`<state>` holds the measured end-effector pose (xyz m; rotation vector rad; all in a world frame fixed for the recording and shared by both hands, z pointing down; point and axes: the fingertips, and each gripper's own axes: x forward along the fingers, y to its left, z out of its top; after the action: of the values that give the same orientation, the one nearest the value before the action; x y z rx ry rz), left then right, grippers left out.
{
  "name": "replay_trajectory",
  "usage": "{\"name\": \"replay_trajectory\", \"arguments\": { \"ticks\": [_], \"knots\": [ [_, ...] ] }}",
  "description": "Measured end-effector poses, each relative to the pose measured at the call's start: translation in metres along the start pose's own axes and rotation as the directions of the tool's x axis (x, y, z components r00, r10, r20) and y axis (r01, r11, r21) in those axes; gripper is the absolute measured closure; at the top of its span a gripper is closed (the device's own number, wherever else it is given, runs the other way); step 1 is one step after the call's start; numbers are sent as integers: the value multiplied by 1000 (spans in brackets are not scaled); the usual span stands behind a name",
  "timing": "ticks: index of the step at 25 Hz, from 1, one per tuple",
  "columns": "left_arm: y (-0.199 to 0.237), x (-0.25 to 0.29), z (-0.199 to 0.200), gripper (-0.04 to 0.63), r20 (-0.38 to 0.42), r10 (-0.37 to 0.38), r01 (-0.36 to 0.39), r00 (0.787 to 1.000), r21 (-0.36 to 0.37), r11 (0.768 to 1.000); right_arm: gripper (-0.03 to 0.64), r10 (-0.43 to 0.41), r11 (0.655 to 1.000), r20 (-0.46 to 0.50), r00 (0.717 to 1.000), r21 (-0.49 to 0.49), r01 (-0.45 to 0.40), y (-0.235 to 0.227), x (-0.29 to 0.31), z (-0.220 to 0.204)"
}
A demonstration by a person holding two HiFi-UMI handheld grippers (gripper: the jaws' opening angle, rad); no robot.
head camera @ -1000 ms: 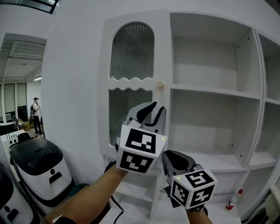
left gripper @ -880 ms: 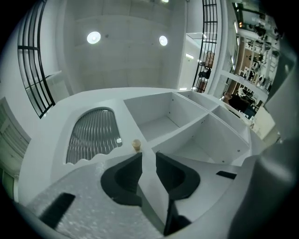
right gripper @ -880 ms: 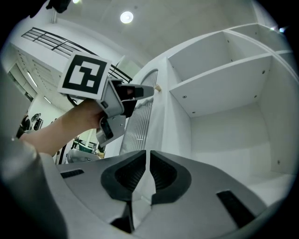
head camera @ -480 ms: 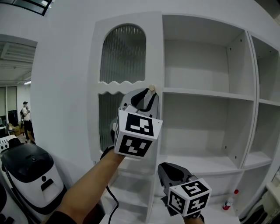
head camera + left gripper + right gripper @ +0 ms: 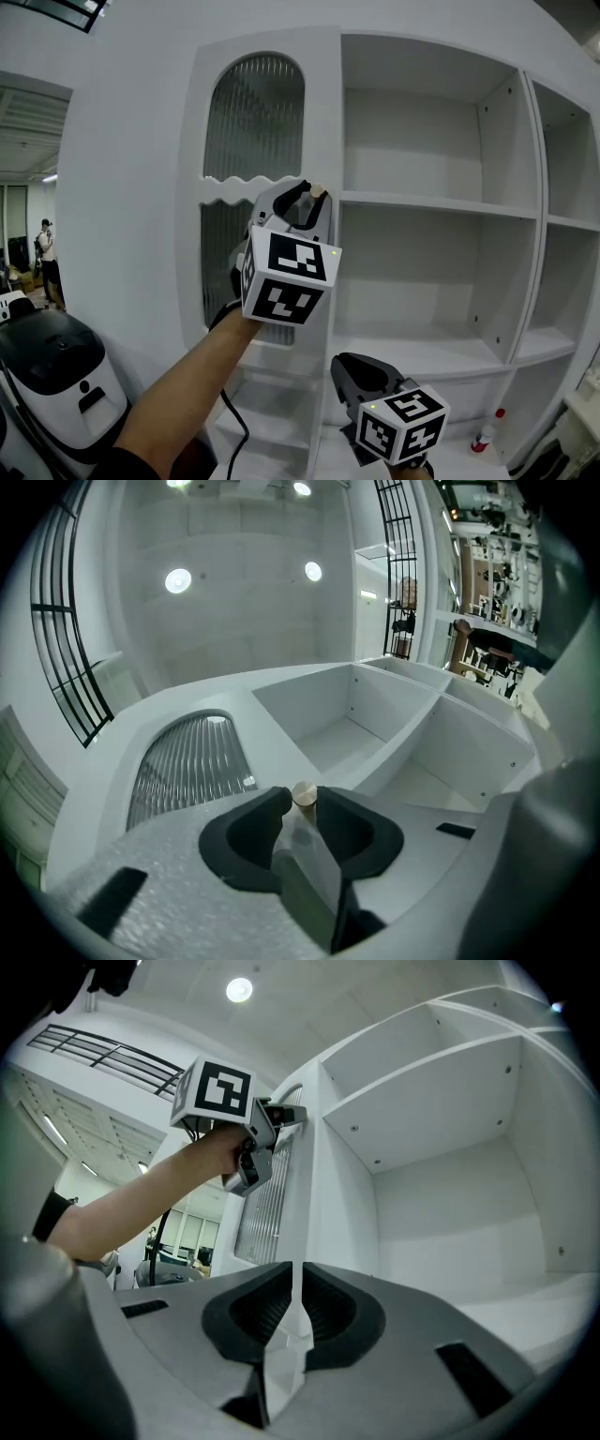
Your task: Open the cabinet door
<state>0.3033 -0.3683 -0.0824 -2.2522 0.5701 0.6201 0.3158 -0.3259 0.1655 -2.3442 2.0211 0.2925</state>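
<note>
On the white cabinet's left side: one smooth painted cabinet door (image 5: 322,112) with two ribbed glass panes, upper arched, lower wavy-topped. At its right edge: one small round pale knob (image 5: 304,793), between the left gripper's (image 5: 303,201) curved black jaws, now opening, not clamping it. Lower right: right gripper (image 5: 292,1283), jaws together, empty.

Lifted left gripper (image 5: 305,199) up to the door knob (image 5: 318,191), now opening with it between the tips; dropped right gripper (image 5: 359,367) a bit lower.
</note>
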Motion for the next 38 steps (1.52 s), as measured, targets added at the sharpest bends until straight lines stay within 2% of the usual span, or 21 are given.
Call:
{"name": "replay_trajectory", "arguments": {
  "ticks": [9, 12, 16, 20, 22, 23, 34, 38],
  "knots": [
    [-3, 4, 2, 488, 16, -9, 9, 1000, 11, 1000, 592, -9, 1000, -14, 1000, 6, 9, -2, 2, -7],
    [-3, 4, 2, 508, 18, -12, 12, 1000, 9, 1000, 592, -16, 1000, -25, 1000, 10, 16, -5, 1, -12],
    [-2, -1, 4, 515, 40, 10, -10, 999, 3, 1000, 592, -8, 1000, -37, 999, 11, 8, -2, 2, -18],
    [-1, -8, 7, 517, 48, 15, -15, 999, -15, 1000, 574, 36, 999, -49, 998, 30, -34, 7, 2, -23],
    [0, -10, 10, 517, 48, 17, -16, 999, -21, 1000, 490, 66, 997, -57, 996, 39, -64, 13, 3, -24],
    [0, -12, 11, 517, 50, 17, -16, 999, -22, 1000, 485, 74, 997, -62, 995, 38, -72, 15, 3, -25],
    [4, -25, 23, 517, 60, 9, -7, 998, -46, 999, 485, 139, 988, -115, 984, 76, -131, 19, 22, -43],
    [4, -29, 24, 515, 58, 7, -5, 998, -44, 999, 485, 178, 982, -94, 980, 82, -171, 24, 28, -41]
  ]
}}
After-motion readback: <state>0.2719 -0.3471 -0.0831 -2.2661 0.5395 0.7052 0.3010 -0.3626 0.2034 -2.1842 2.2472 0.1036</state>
